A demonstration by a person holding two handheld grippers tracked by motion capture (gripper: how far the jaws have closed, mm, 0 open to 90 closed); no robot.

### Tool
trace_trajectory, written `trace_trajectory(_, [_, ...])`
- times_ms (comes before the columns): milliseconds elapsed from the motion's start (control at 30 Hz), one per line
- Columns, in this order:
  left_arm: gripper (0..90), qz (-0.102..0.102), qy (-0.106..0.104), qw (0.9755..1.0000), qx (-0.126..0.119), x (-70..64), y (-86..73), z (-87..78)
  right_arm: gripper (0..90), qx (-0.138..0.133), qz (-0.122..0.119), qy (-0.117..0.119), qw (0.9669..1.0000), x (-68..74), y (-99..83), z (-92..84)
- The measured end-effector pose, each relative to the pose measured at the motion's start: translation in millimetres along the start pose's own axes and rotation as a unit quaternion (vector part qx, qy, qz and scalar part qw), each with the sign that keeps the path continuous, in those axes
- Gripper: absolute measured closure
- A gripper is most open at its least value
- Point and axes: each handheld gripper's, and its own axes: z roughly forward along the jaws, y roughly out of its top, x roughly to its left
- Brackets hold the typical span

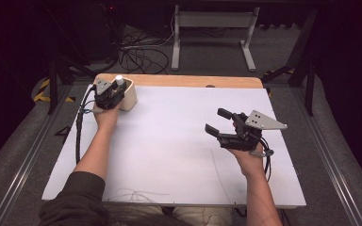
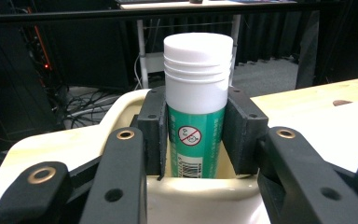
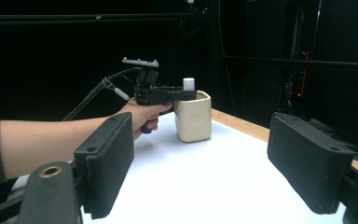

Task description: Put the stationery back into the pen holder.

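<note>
Left gripper (image 1: 115, 92) sits at the far-left corner of the white table (image 1: 169, 155), right over the cup (image 1: 128, 96). Its jaws pinch the tube (image 2: 197, 112), one pad on each side, just below the cap. The tube stands upright w/ its lower end inside the cup; white ribbed cap (image 2: 198, 51) on top, green label w/ a red prohibition mark and a barcode lower down. In the high view the cap pokes up as a small white dot (image 1: 119, 79) above the cup's rim. The cup is cream, rounded-square, standing near the wooden strip (image 1: 193, 80) along the table's far edge.

Over on the other side, the right gripper (image 1: 215, 121) hangs above the table's right half, well apart from the cup, tipped on its side and pointing left toward it. Jaws spread wide, nothing between them. Its own view looks across the white top to the left hand (image 3: 142, 114), the left gripper (image 3: 186, 93), the cup (image 3: 194, 116) and the tube cap (image 3: 189, 84) sticking out above it. Grey plate (image 1: 263, 121) rides on top of the right gripper, cable (image 1: 267, 162) trailing back by the wrist. Left cable (image 1: 78, 127) runs down off the table's left edge.
</note>
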Motion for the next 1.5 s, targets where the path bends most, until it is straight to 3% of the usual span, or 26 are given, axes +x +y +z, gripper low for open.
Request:
trace_trajectory(367, [63.7, 0.0, -0.001, 1.0, 0.0, 0.2, 0.9, -0.3, 23.3, -0.001, -0.001, 0.001, 1.0, 0.0, 0.2, -0.1])
trace_trajectory(1000, [59.9, -0.017, -0.005, 0.9998, -0.01, 5.6, 4.7, -5.5, 23.3, -0.001, 0.002, 0.001, 1.0, -0.6, -0.2, 0.1])
trace_trajectory(1333, [50.5, -0.021, -0.014, 0.9996, -0.014, 4.4, 11.7, -12.6, 23.3, 0.0, 0.004, -0.005, 1.0, -3.9, -1.8, -1.8])
trace_trajectory(1500, [46.7, -0.017, -0.029, 0.9993, -0.017, 0.3, 16.2, -17.9, 23.3, 0.0, 0.004, -0.008, 1.0, -4.2, -1.6, -2.5])
